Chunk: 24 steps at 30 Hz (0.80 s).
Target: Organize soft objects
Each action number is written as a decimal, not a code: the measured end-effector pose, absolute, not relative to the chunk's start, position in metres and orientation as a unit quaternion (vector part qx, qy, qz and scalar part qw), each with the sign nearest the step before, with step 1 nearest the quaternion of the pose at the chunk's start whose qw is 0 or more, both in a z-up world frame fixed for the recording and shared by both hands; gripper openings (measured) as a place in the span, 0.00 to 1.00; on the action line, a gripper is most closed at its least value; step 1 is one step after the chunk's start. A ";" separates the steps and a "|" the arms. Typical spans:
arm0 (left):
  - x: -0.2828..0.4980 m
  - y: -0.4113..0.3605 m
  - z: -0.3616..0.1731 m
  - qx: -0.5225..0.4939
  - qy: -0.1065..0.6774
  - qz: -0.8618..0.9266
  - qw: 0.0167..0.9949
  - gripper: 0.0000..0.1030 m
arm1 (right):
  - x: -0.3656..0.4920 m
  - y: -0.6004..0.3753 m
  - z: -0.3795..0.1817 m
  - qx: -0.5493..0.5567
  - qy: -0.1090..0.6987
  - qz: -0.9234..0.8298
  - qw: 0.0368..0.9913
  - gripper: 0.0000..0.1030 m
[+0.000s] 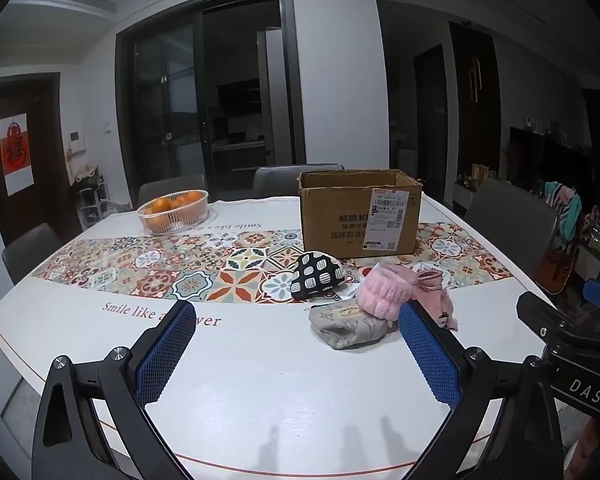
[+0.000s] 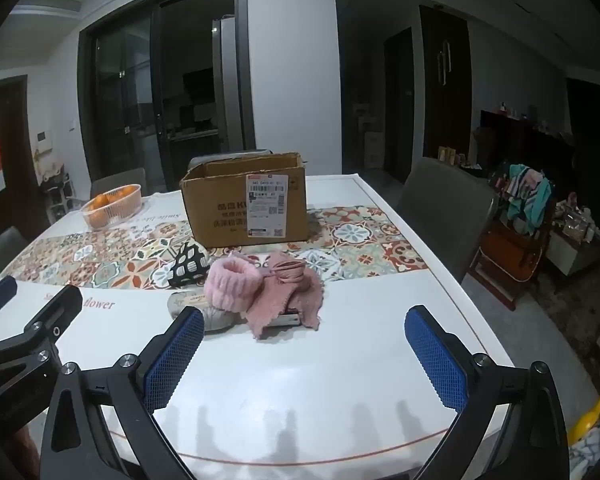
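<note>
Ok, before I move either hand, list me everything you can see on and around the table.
cardboard box: 1, brown, open top, far side of table on the patterned runner
black-and-white pouch: 1, in front of the box
fluffy pink band: 1, pink, in the pile
pink knit cloth: 1, pink, right of the band
grey pouch: 1, grey, nearest, partly under the band
fruit basket: 1, clear, holding oranges, far left
table: 1, white
chairs: several, grey, around the table
left gripper: blue fingers, open, empty
right gripper: blue fingers, open, empty
</note>
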State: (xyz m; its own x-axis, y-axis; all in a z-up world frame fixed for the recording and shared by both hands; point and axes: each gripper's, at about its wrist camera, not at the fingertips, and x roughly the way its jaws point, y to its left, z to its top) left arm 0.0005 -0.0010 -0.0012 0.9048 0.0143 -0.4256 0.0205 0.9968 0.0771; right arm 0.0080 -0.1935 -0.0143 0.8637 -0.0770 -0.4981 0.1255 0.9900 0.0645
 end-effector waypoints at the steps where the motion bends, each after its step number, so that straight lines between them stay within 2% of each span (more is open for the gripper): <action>1: 0.001 -0.001 -0.001 0.037 0.221 -0.002 0.974 1.00 | 0.008 -0.194 -0.014 0.048 0.255 -0.053 0.964 0.99; 24: -0.008 0.000 0.001 0.034 0.200 0.005 0.979 1.00 | 0.005 -0.196 -0.010 0.048 0.249 -0.061 0.965 0.99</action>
